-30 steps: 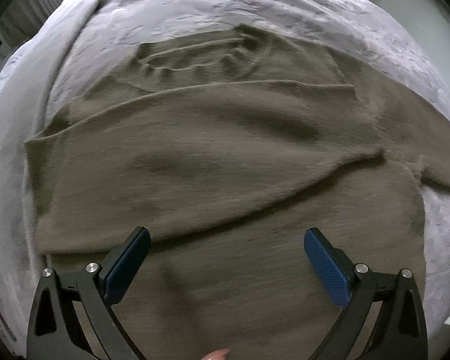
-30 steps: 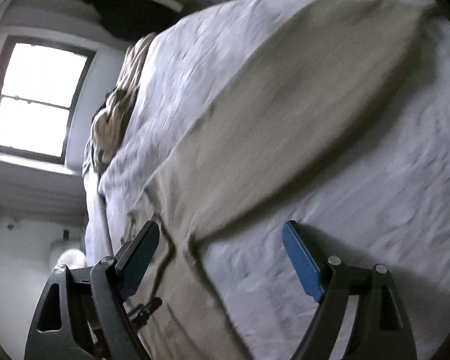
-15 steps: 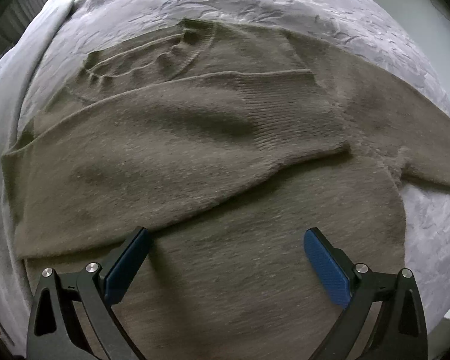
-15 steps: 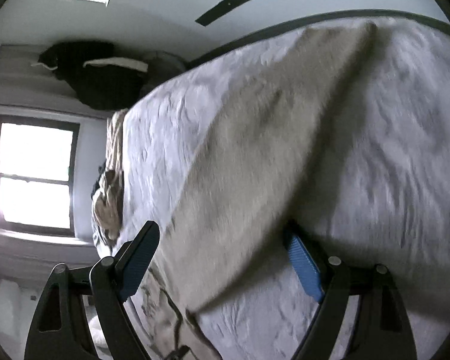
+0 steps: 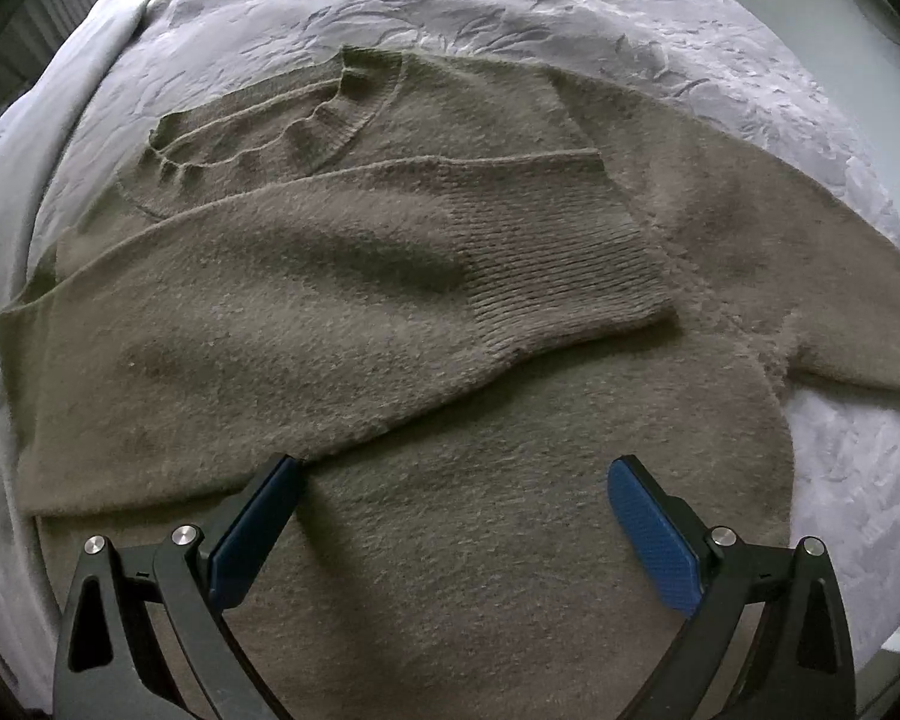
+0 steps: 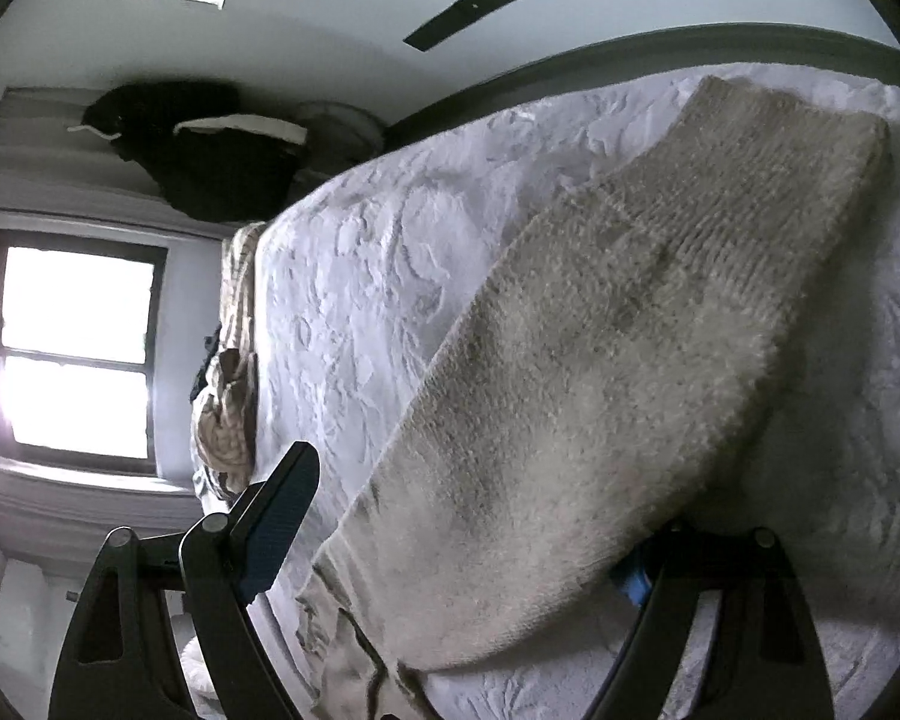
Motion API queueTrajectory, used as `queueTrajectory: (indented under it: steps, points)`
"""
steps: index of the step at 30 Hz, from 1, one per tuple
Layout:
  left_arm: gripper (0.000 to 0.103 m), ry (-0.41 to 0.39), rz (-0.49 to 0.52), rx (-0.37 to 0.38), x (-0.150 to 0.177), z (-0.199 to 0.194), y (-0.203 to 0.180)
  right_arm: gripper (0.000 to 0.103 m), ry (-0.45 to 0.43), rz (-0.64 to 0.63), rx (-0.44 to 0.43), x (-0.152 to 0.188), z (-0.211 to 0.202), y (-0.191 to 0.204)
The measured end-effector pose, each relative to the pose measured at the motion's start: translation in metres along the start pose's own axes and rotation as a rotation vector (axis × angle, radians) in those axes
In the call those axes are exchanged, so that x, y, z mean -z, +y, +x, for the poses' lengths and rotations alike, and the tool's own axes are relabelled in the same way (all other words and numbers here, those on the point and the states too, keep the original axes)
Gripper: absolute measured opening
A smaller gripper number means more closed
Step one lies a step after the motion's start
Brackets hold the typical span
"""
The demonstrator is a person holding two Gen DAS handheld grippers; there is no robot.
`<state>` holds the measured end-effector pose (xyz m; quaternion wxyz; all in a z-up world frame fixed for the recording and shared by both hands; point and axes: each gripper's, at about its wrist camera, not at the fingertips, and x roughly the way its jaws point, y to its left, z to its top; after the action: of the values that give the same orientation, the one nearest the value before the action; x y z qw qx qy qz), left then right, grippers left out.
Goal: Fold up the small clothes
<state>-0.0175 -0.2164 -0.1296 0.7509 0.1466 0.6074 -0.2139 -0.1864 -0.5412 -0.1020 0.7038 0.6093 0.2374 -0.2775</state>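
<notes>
A brown-grey knit sweater [image 5: 450,540] lies flat on a pale quilted bed [image 5: 510,18], collar at the far side. One sleeve [image 5: 342,324] is folded across the chest, its ribbed cuff [image 5: 570,276] to the right. My left gripper [image 5: 450,510] is open and empty just above the sweater's lower body. In the right wrist view the other sleeve [image 6: 600,360] lies stretched out on the bed. My right gripper [image 6: 468,528] is open with the sleeve between its jaws; the right blue pad [image 6: 633,585] is under the sleeve's edge.
Crumpled tan clothes [image 6: 228,420] sit at the bed's far edge. A window [image 6: 72,348] and a dark garment [image 6: 204,150] are beyond. The bed's dark frame [image 6: 630,48] runs along the far side. Bare quilt [image 5: 840,480] lies right of the sweater.
The left gripper has drawn back and shifted, so the whole folded sleeve and collar show. The right gripper has moved onto the outstretched sleeve, which now lies between its open jaws.
</notes>
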Motion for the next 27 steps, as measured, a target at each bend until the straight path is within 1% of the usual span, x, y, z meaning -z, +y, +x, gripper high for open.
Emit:
queueTrajectory:
  steps: [2, 3, 4, 6, 8, 10, 16, 18, 22, 23, 26, 27]
  points:
    - [0.102, 0.000, -0.002, -0.004, -0.002, 0.000, 0.000, 0.063, 0.024, 0.001, 0.031, 0.001, 0.005, 0.002]
    - [0.102, 0.001, -0.004, -0.006, -0.004, 0.000, 0.002, 0.040, 0.036, 0.003, 0.039, 0.001, 0.008, 0.003]
    - [0.102, 0.002, -0.006, -0.005, -0.010, 0.002, 0.007, 0.021, 0.046, 0.004, 0.042, 0.002, 0.010, 0.003]
    - [0.102, 0.002, -0.011, -0.003, -0.012, 0.006, 0.020, 0.010, 0.048, 0.002, 0.038, 0.004, 0.012, 0.005]
    - [0.102, 0.000, -0.020, -0.003, -0.016, 0.008, 0.022, 0.010, 0.042, -0.015, 0.037, 0.007, 0.013, 0.011]
    - [0.102, 0.000, -0.028, 0.000, -0.016, 0.011, 0.032, 0.009, 0.053, -0.039, 0.019, 0.010, 0.016, 0.021]
    - [0.102, -0.011, -0.043, 0.005, -0.018, 0.008, 0.047, 0.010, 0.092, -0.177, -0.050, 0.028, 0.028, 0.070]
    - [0.102, -0.016, -0.051, 0.005, -0.017, 0.006, 0.056, 0.010, 0.120, -0.241, -0.081, 0.039, 0.038, 0.094]
    - [0.102, -0.028, -0.079, -0.002, -0.018, 0.004, 0.073, 0.010, 0.186, -0.392, -0.121, 0.072, 0.058, 0.144]
    - [0.102, -0.029, -0.085, -0.006, -0.018, 0.004, 0.078, 0.010, 0.210, -0.447, -0.130, 0.086, 0.066, 0.162]
    - [0.102, -0.037, -0.108, -0.018, -0.016, 0.003, 0.097, 0.010, 0.269, -0.578, -0.143, 0.123, 0.081, 0.195]
    - [0.102, -0.038, -0.117, -0.018, -0.016, 0.003, 0.102, 0.010, 0.296, -0.634, -0.138, 0.142, 0.089, 0.207]
